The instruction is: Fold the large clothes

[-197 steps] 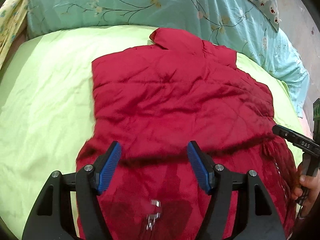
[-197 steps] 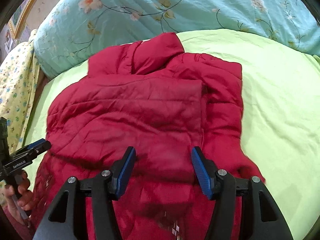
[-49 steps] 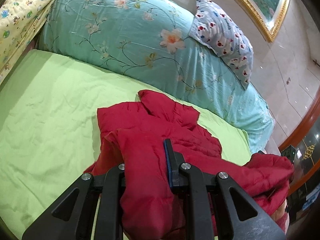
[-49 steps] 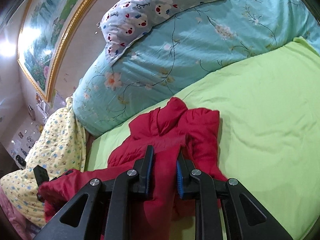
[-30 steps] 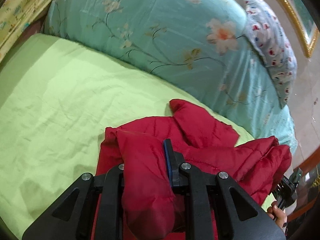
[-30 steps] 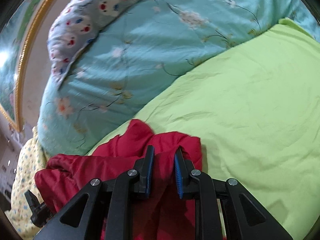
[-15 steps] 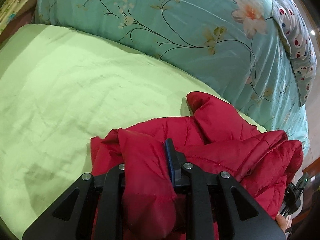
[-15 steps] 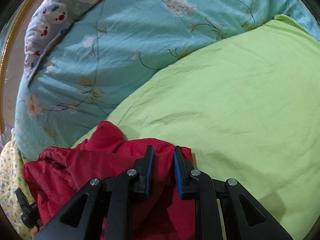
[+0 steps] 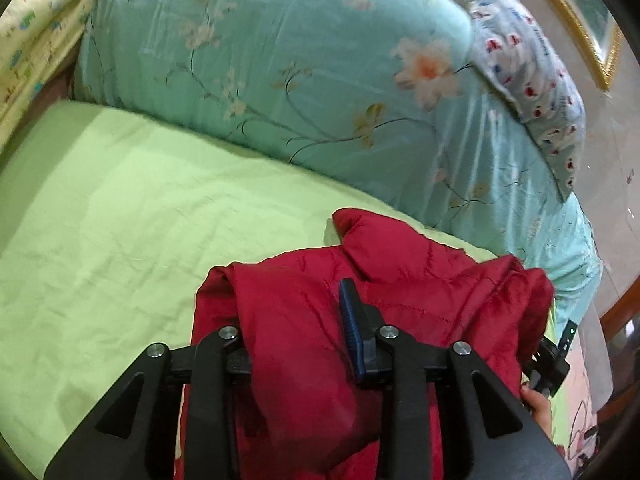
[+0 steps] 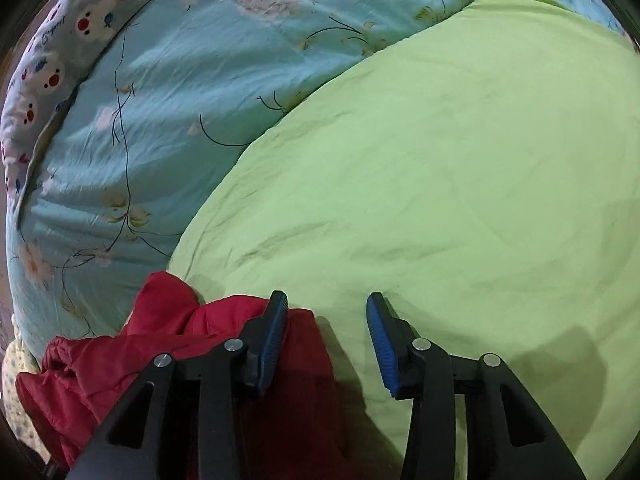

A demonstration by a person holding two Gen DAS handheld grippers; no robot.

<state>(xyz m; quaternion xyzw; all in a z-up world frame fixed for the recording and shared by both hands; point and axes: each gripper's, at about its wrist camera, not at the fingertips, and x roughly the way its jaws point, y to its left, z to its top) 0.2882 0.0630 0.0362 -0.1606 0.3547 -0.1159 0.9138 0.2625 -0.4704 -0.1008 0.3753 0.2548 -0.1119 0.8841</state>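
A red padded jacket (image 9: 420, 264) lies bunched on the green bed sheet (image 9: 120, 220), its collar toward the bedding behind. My left gripper (image 9: 292, 292) has a thick fold of it between its jaws, which are opening. The fabric drapes over and hides the left finger and still fills the gap up to the blue right pad (image 9: 354, 332). My right gripper (image 10: 328, 304) is opening, its jaws well apart. The jacket's edge (image 10: 180, 320) lies against its left pad (image 10: 276, 328), with bare sheet (image 10: 440, 180) across the rest of the gap.
A rolled teal floral quilt (image 9: 260, 60) runs along the back of the bed, with a printed pillow (image 9: 520, 60) on it. Yellow patterned bedding (image 9: 32, 40) is at the far left. The person's hand (image 9: 536, 400) holding the other gripper shows at the jacket's right end.
The right gripper's jaws have spread and let go of the jacket's edge, which now rests on the sheet. The left jaws have widened a little, still with the fold between them.
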